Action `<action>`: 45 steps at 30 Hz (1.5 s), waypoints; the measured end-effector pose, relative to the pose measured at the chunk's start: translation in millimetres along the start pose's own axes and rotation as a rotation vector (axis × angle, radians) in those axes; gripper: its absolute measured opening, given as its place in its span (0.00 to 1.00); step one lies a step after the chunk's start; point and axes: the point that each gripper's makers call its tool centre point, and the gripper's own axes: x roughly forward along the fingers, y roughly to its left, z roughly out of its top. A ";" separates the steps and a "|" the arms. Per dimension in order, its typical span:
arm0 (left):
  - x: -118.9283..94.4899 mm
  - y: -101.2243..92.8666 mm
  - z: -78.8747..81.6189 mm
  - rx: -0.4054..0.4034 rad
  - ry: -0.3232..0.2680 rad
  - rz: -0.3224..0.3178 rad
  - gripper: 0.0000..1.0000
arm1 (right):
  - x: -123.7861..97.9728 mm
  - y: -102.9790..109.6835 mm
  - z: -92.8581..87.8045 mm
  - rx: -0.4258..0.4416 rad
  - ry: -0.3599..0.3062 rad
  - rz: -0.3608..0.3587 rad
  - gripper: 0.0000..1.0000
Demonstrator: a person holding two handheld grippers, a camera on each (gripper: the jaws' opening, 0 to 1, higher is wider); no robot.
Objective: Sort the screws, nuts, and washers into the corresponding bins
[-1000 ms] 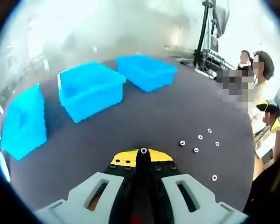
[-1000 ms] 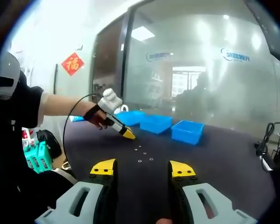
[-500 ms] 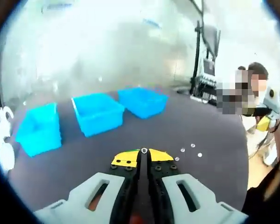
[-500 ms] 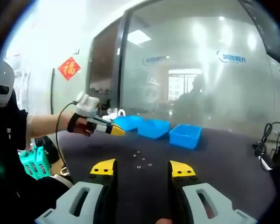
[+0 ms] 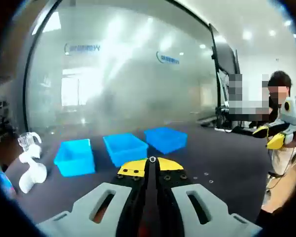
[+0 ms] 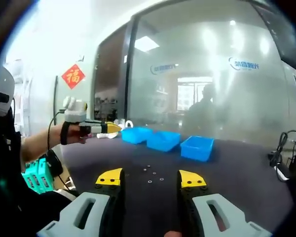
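Three blue bins stand in a row across the far side of the dark counter. A glass wall rises just behind them. Small loose parts dot the middle; the near counter before the right tongs lies open. A white object stands beside the leftmost bin.

In the left gripper view, three blue plastic bins stand in a row on the dark desk beyond the left tool, whose tips pinch a small silver nut. A white plastic fixture stands left of the bins. Small silver fasteners lie right of the tool. In the right gripper view, fasteners lie ahead of the right tool, bins behind them.
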 end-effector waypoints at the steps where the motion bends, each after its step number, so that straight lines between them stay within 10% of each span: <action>1: 0.6 9.1 -0.3 -0.024 0.001 0.015 0.02 | 0.3 0.5 -0.8 -0.001 0.002 0.001 0.38; 13: 22.1 72.5 39.5 -0.118 -0.065 0.128 0.02 | 2.4 2.5 -4.9 0.004 0.006 0.008 0.38; 25: 83.6 176.6 43.2 -0.175 -0.065 0.195 0.02 | -2.4 -0.1 -8.8 0.026 0.003 -0.002 0.38; 45: 140.4 211.2 20.3 -0.074 0.066 0.270 0.02 | -4.7 -1.3 -6.3 0.032 -0.004 -0.004 0.37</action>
